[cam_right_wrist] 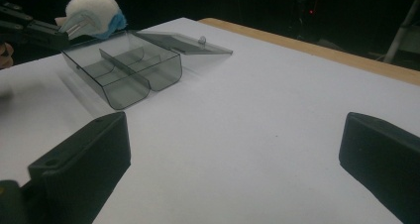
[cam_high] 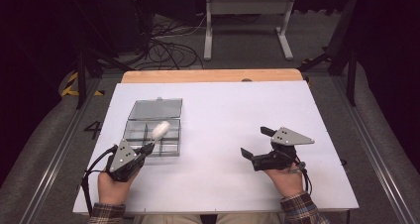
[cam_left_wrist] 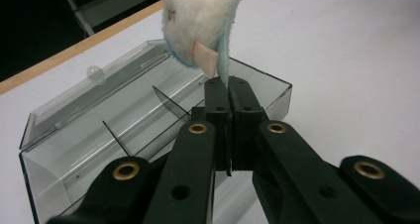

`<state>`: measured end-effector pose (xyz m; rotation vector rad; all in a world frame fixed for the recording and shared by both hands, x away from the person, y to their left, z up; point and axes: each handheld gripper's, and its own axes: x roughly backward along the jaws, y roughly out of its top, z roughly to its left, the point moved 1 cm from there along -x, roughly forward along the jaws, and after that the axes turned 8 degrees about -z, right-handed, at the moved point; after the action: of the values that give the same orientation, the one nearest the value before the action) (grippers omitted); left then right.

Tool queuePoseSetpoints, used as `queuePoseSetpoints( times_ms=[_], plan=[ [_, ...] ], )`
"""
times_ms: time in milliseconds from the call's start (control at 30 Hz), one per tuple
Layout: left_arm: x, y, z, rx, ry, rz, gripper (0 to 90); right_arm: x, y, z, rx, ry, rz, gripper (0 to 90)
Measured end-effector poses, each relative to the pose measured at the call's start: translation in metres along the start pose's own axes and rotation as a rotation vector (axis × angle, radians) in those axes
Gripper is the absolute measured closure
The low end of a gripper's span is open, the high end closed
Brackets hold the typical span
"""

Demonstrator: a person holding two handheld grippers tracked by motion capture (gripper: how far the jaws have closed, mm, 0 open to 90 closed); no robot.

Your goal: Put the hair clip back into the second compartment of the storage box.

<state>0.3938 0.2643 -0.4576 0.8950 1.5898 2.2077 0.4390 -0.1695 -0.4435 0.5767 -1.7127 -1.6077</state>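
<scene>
A white surface (cam_high: 223, 135) carries a clear grey plastic box (cam_high: 152, 137) on its left half, with its lid (cam_high: 156, 108) thrown open and lying flat behind it. Thin dividers split the inside of the box into several compartments.

The left gripper (cam_high: 147, 148) sits at the near edge of the box, held in the person's left hand (cam_high: 113, 187). Its fingers (cam_left_wrist: 218, 97) are pressed together on a thin pale blue tab at the base of a white fluffy toy (cam_high: 160, 130). The toy hangs in the air above the box, over the compartments nearest the gripper, and does not rest on the bottom. In the left gripper view the toy (cam_left_wrist: 198, 21) rises just beyond the fingertips, with a blue edge along its lower side and a small tan tag sticking out. In the right gripper view the same toy (cam_right_wrist: 94, 13) shows at the far left, above the box's (cam_right_wrist: 124, 70) far corner.

The right gripper (cam_high: 253, 145) lies well apart from the box, on the right half of the surface, held in the person's right hand (cam_high: 286, 179). Its fingers (cam_right_wrist: 84, 159) stand wide apart with nothing between them but bare surface. A grey three-cornered plate tops each gripper, and plaid sleeve cuffs show at both wrists.

A strip of wooden edge (cam_high: 213, 76) runs along the far side of the surface. Beyond it, cables (cam_high: 168, 48) and a white metal stand (cam_high: 247, 21) sit on the dark floor.
</scene>
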Motion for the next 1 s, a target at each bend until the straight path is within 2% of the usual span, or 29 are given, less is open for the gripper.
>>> queuePoseSetpoints(
  times_ms=[133, 300, 567, 867, 1000],
  plan=[
    [0.002, -0.001, 0.004, 0.008, 0.015, 0.008, 88.6, 0.006, -0.002, -0.005, 0.001, -0.018, -0.015, 0.0],
    [0.004, -0.003, 0.010, 0.044, 0.042, 0.019, 88.6, 0.013, -0.006, -0.011, -0.003, -0.048, -0.027, 0.0],
    [0.002, -0.009, 0.018, 0.080, 0.082, 0.064, 88.6, 0.026, -0.009, -0.022, -0.014, -0.090, -0.035, 0.0],
    [-0.005, -0.011, 0.025, 0.095, 0.107, 0.104, 88.5, 0.035, -0.013, -0.029, -0.031, -0.119, -0.045, 0.1],
    [-0.010, -0.012, 0.028, 0.102, 0.115, 0.121, 88.4, 0.039, -0.014, -0.032, -0.023, -0.133, -0.053, 0.0]
  ],
)
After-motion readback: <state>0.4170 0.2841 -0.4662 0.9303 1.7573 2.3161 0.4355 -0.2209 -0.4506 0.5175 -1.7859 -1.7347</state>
